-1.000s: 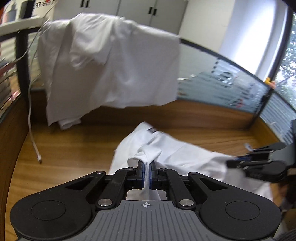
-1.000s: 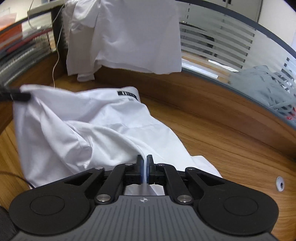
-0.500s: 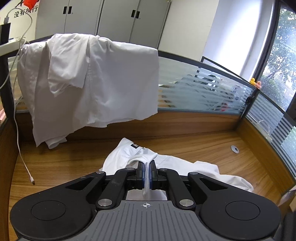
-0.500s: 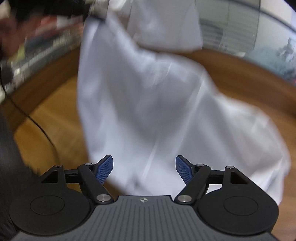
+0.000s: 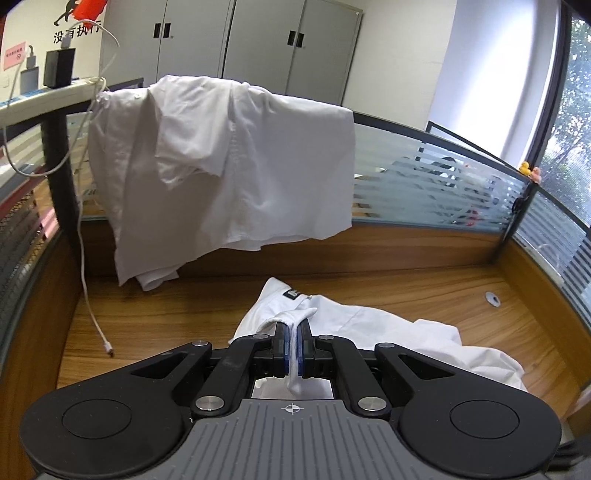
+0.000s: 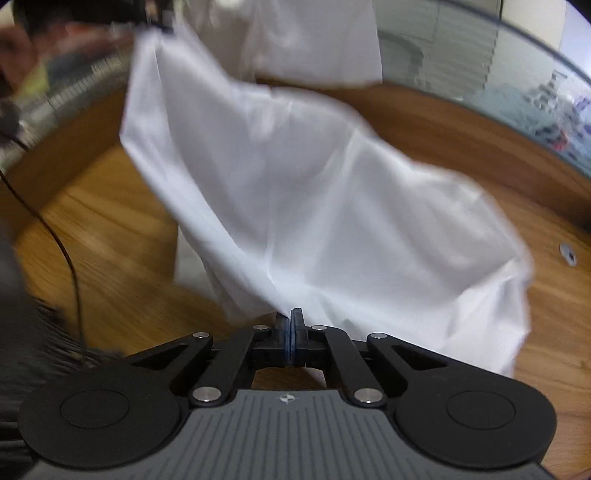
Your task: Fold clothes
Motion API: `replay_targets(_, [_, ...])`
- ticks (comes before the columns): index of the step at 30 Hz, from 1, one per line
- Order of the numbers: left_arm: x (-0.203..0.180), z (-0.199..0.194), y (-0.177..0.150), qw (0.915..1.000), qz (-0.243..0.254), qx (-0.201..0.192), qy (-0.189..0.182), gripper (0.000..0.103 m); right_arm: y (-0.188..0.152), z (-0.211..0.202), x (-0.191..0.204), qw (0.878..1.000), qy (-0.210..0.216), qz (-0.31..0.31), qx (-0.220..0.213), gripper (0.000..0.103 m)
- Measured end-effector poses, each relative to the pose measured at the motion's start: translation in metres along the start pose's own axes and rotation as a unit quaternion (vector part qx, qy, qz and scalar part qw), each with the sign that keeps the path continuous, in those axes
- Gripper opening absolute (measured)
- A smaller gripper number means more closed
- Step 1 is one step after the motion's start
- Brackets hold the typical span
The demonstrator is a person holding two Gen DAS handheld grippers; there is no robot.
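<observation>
A white garment [image 5: 369, 325] trails across the wooden desk [image 5: 177, 314], with a dark label near its collar. My left gripper [image 5: 293, 332] is shut on a bunched fold of it. In the right wrist view the same garment [image 6: 314, 192] hangs as a blurred, stretched sheet from the left gripper [image 6: 147, 16] at the top left down to my right gripper [image 6: 291, 320]. The right gripper's jaws are shut, and the cloth's lower edge is pinched at their tips.
A second white garment [image 5: 221, 166] is draped over the glass partition [image 5: 443, 188] behind the desk. A white cable [image 5: 86, 266] dangles at the left; a black cable [image 6: 72, 266] crosses the desk. A round grommet [image 5: 492, 298] sits at the right. A person's blurred form fills the left edge.
The left gripper has lifted the garment higher off the desk. The right gripper let go half a second ago, standing open, and has now shut on the cloth's lower edge.
</observation>
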State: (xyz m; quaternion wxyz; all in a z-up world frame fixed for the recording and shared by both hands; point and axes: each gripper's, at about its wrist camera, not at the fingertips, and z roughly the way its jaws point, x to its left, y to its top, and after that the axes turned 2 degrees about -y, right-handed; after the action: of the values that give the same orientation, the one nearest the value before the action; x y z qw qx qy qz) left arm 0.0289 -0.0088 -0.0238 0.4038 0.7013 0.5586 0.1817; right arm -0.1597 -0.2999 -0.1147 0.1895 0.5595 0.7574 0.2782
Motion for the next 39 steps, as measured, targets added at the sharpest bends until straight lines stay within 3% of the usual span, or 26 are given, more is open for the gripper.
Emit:
replay_targets(4, [-0.009, 0.005, 0.015, 0.9997, 0.014, -0.012, -0.018, 0.006, 0.022, -0.059, -0.025, 0.999, 0.023, 0.021, -0.023, 0.001])
replay_targets(9, [-0.039, 0.041, 0.039, 0.9972, 0.044, -0.025, -0.055, 0.006, 0.045, -0.083, -0.085, 0.995, -0.016, 0.094, -0.034, 0.001])
replay_targets(13, [-0.064, 0.091, 0.048, 0.9958, 0.069, -0.009, -0.059, 0.006, 0.054, -0.054, -0.138, 0.991, -0.048, 0.126, -0.014, 0.001])
replay_targets(19, [-0.093, 0.167, 0.058, 0.9937, 0.096, 0.021, -0.053, 0.007, 0.034, 0.013, -0.199, 0.986, -0.055, 0.151, 0.032, 0.001])
replay_targets(25, [-0.095, 0.218, 0.052, 0.9909, 0.113, 0.057, -0.047, 0.014, 0.017, 0.078, -0.222, 0.983, -0.046, 0.161, 0.078, 0.003])
replay_targets(28, [-0.091, 0.225, 0.052, 0.9904, 0.113, 0.061, -0.052, 0.021, 0.010, 0.094, -0.224, 0.982, -0.047, 0.161, 0.089, 0.014])
replay_targets(33, [-0.079, 0.201, 0.065, 0.9909, 0.095, 0.059, -0.076, 0.055, 0.012, 0.083, -0.233, 0.980, -0.076, 0.170, 0.076, 0.045])
replay_targets(37, [-0.070, 0.176, 0.077, 0.9901, 0.087, 0.060, -0.093, 0.067, 0.014, 0.048, -0.232, 0.975, -0.094, 0.196, 0.049, 0.057])
replay_targets(39, [-0.066, 0.165, 0.081, 0.9888, 0.088, 0.059, -0.105, 0.081, 0.012, 0.030, -0.227, 0.971, -0.094, 0.215, 0.040, 0.059])
